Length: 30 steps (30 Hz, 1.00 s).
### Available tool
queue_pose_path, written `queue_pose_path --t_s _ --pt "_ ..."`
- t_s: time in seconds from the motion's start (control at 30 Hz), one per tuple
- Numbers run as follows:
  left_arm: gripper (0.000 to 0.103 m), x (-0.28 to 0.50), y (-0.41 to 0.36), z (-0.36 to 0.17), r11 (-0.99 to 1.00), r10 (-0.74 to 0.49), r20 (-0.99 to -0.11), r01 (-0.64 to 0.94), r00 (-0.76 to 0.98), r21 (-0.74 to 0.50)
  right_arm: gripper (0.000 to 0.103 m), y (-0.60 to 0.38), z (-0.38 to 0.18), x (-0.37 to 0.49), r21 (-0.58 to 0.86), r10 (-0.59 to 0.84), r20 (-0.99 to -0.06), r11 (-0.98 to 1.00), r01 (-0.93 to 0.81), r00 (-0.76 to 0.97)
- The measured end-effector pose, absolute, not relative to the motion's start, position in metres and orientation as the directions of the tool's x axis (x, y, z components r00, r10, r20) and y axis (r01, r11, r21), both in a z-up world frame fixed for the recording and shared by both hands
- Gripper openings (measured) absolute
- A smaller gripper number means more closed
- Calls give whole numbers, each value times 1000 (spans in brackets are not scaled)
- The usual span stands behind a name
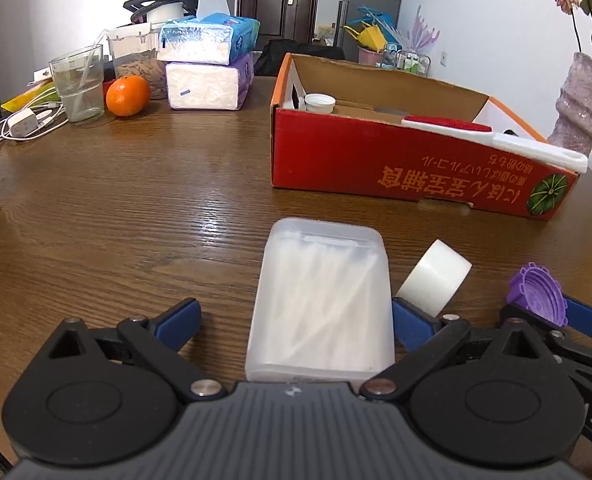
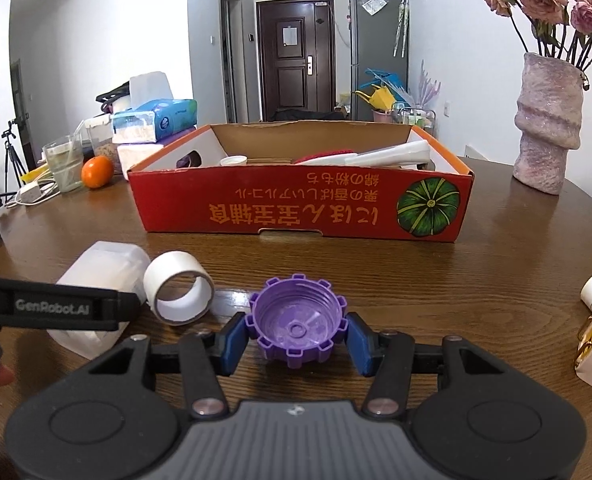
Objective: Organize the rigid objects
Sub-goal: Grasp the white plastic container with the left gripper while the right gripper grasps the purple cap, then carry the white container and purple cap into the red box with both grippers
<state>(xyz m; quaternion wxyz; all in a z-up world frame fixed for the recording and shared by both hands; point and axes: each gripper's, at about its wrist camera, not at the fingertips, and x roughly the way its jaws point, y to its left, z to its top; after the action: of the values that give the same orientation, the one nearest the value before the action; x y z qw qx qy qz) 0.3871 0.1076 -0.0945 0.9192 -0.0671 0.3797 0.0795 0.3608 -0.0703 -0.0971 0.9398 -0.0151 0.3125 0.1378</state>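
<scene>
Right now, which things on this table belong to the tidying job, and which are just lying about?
Job: notched purple plastic cap in right gripper; translucent white plastic case; white tape roll; red cardboard box.
Lying about: orange, drinking glass, tissue packs, pink vase.

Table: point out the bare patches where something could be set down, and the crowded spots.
Bare wood runs between the red box and the orange, down to the translucent case. A narrower strip lies between box front and purple cap. Crowded: the far corner of tissue packs, glass and cables.

The translucent box (image 1: pixel 320 304) hides its near end under the left gripper body; its contents blur together
</scene>
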Motion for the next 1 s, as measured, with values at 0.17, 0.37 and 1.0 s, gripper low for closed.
queue_pose_path --t_s 0.17,0.37,1.0 --pt "88 385 105 -95 980 106 -694 -192 712 -47 52 -70 -97 360 63 254 -593 961 -271 764" --pt "67 381 102 -94 981 130 -675 -195 726 -21 52 -69 -97 358 60 256 -592 960 -274 764" --pt "66 369 103 -82 977 140 -631 -209 763 -35 52 -71 -94 355 74 268 -569 958 -276 778"
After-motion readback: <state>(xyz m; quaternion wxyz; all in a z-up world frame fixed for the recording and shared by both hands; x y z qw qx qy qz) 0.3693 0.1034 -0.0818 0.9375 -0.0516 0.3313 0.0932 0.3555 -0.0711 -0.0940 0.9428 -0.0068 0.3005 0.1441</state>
